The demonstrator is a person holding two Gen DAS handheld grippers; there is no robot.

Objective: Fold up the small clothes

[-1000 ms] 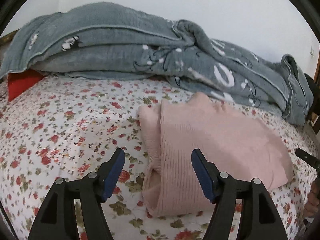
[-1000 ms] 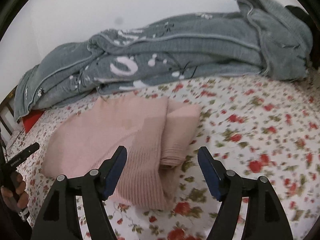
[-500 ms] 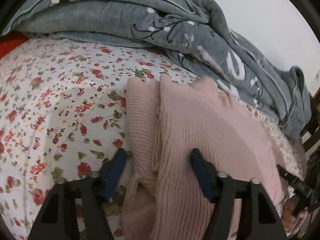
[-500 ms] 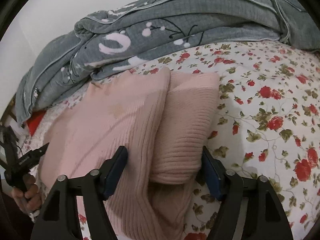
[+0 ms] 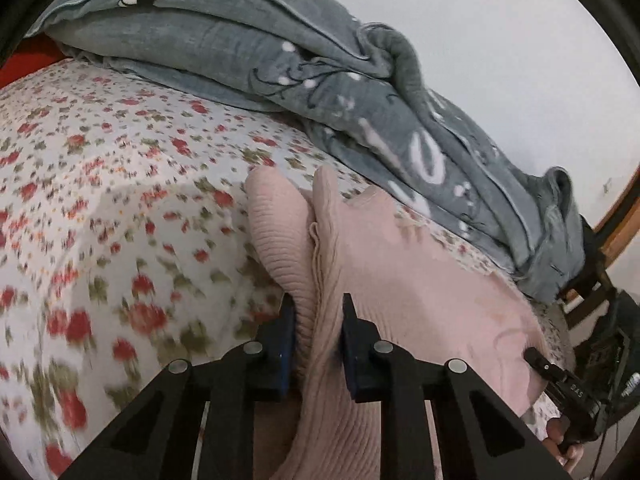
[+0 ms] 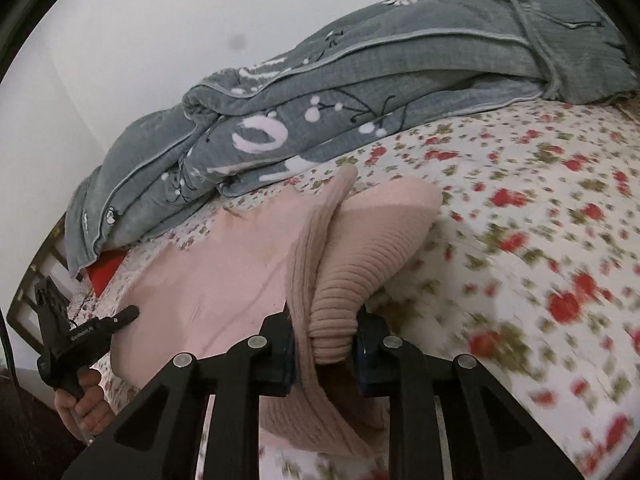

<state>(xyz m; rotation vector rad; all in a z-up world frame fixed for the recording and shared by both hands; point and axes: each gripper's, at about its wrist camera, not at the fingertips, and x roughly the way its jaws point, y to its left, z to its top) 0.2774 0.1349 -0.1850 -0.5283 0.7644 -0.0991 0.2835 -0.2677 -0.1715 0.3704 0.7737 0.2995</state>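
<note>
A pink knit sweater lies partly folded on the flowered bed sheet. My left gripper is shut on the sweater's ribbed left edge, where a folded sleeve bunches up. The sweater also shows in the right wrist view. My right gripper is shut on its ribbed right edge, with the folded sleeve squeezed between the jaws. Each gripper shows in the other's view, at the far side of the sweater.
A rumpled grey blanket lies along the back of the bed against the white wall; it also shows in the right wrist view. A red item sits under the blanket's end. A wooden bed frame is at the right.
Both grippers moved forward onto the sweater's side edges and closed from open onto the ribbed fabric, which now bunches up between the jaws.
</note>
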